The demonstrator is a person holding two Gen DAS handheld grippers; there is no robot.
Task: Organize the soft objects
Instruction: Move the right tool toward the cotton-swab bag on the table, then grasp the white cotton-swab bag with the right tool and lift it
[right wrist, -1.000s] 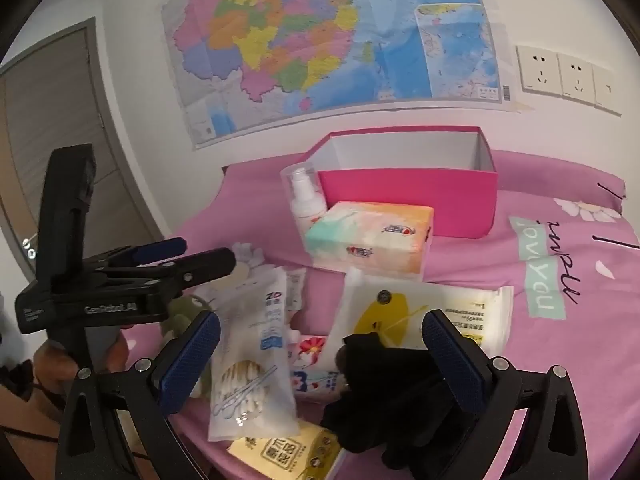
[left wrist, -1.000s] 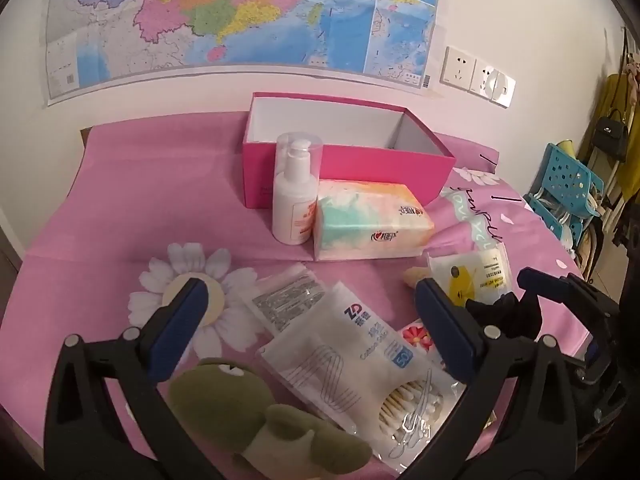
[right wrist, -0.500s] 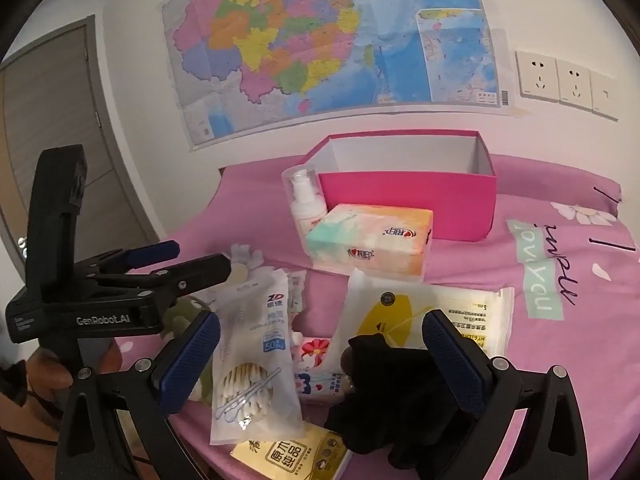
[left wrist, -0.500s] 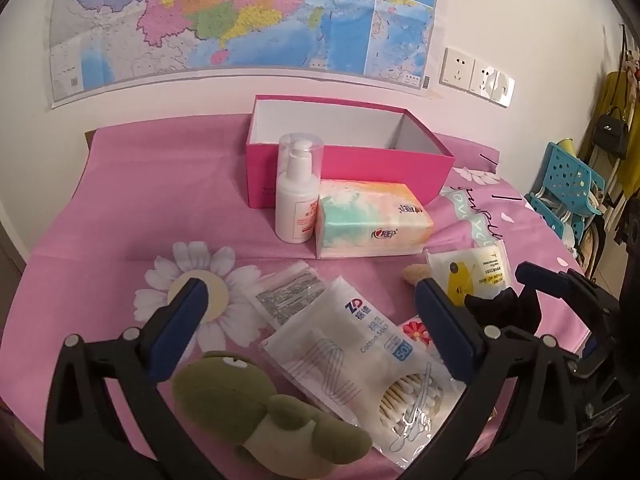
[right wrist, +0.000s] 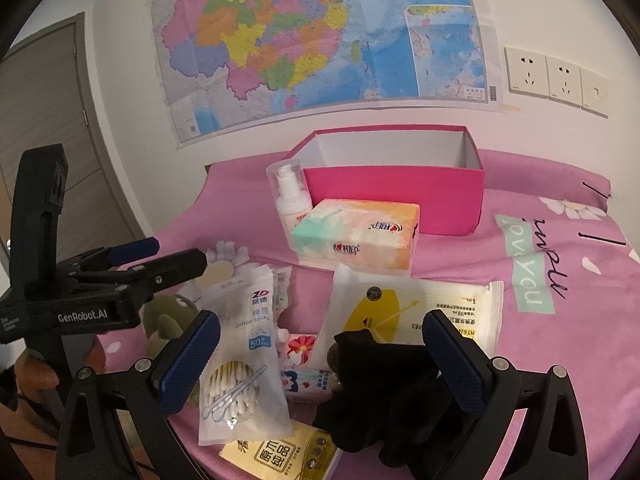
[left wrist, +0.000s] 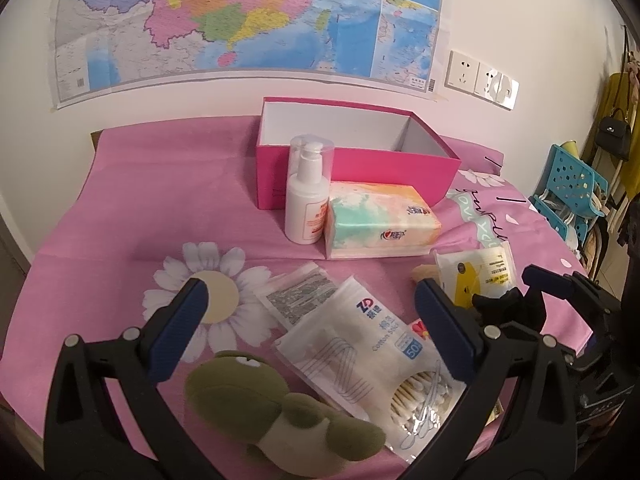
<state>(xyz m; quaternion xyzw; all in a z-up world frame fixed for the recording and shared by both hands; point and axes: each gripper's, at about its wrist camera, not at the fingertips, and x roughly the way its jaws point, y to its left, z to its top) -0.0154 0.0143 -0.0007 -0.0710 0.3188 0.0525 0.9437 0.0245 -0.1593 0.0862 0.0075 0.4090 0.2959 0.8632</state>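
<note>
Green plush toy [left wrist: 276, 412] between left gripper [left wrist: 312, 332] fingers

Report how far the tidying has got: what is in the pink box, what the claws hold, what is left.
Nothing looks done: what shows of the pink box is bare. Both claws, left and right, are open and hold nothing. Left on the pink cloth: the green plush toy, black glove, tissue pack, cotton swab bag, yellow wipes pack and pump bottle.
</note>
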